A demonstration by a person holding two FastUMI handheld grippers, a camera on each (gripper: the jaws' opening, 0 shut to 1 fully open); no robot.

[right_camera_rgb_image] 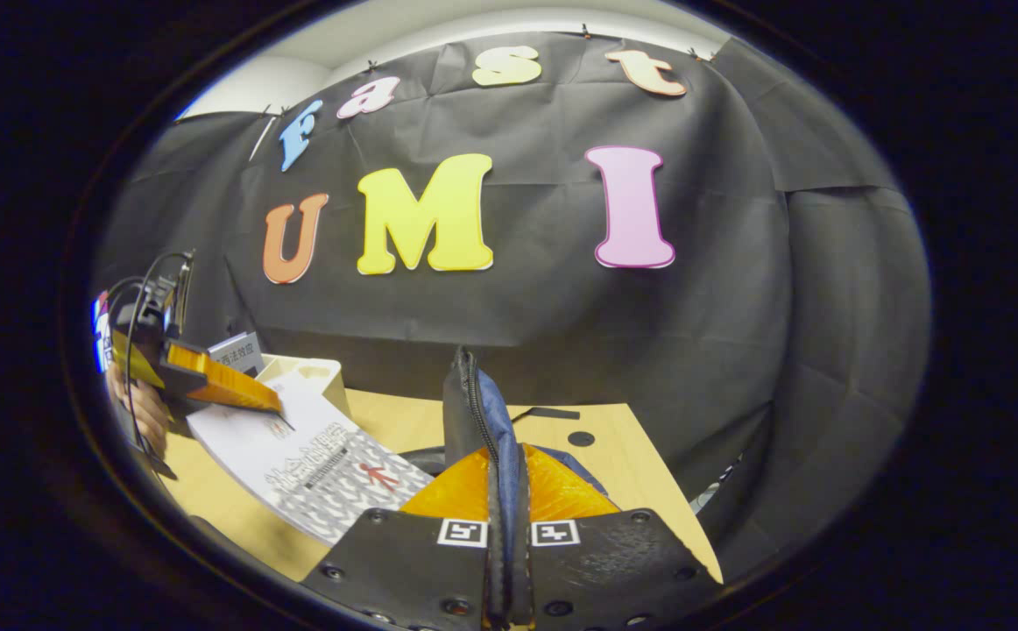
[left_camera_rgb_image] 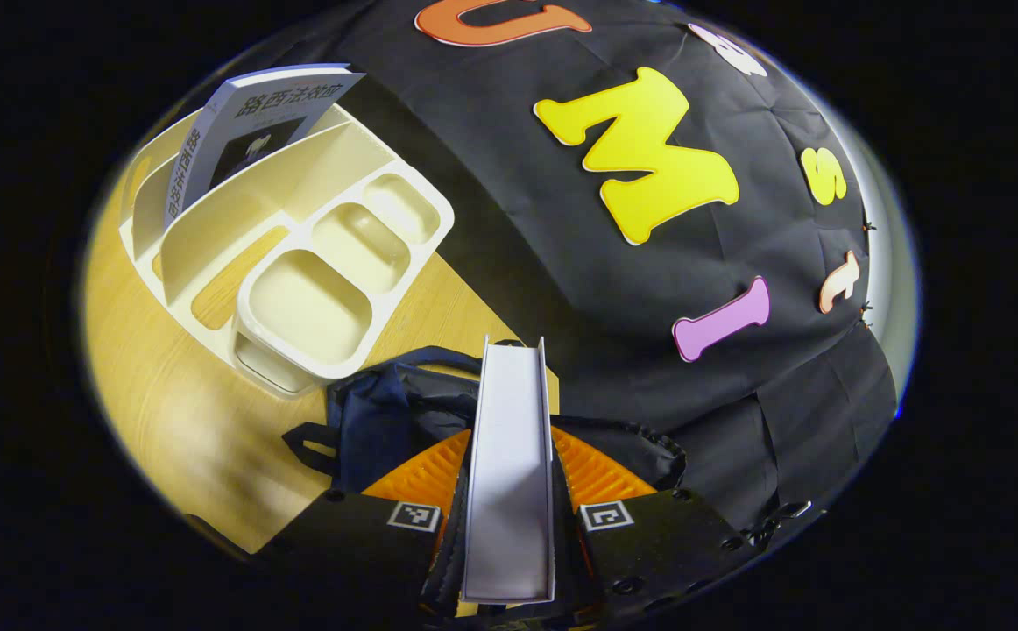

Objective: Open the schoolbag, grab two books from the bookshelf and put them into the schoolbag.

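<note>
Left tool (left_camera_rgb_image: 509,491): clamped on first book (left_camera_rgb_image: 509,456), above schoolbag (left_camera_rgb_image: 386,412). Right tool (right_camera_rgb_image: 507,535): pinching bag's zippered edge (right_camera_rgb_image: 474,412). Next, judged: lower book inside; second book (left_camera_rgb_image: 246,131) remained in bookshelf (left_camera_rgb_image: 316,263).

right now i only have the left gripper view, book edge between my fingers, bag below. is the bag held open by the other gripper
Observer: Yes. In the right gripper view the right gripper is shut on the schoolbag's zippered edge, lifting it upright.
Operator: how does my book sit from over there
Observer: The held book is tilted cover up, its lower end down beside the schoolbag, with the left gripper clamped on its upper end.
Operator: anything else on the table near the bag
Observer: A small dark round thing lies on the wooden table behind the schoolbag; I cannot tell what it is.
</note>
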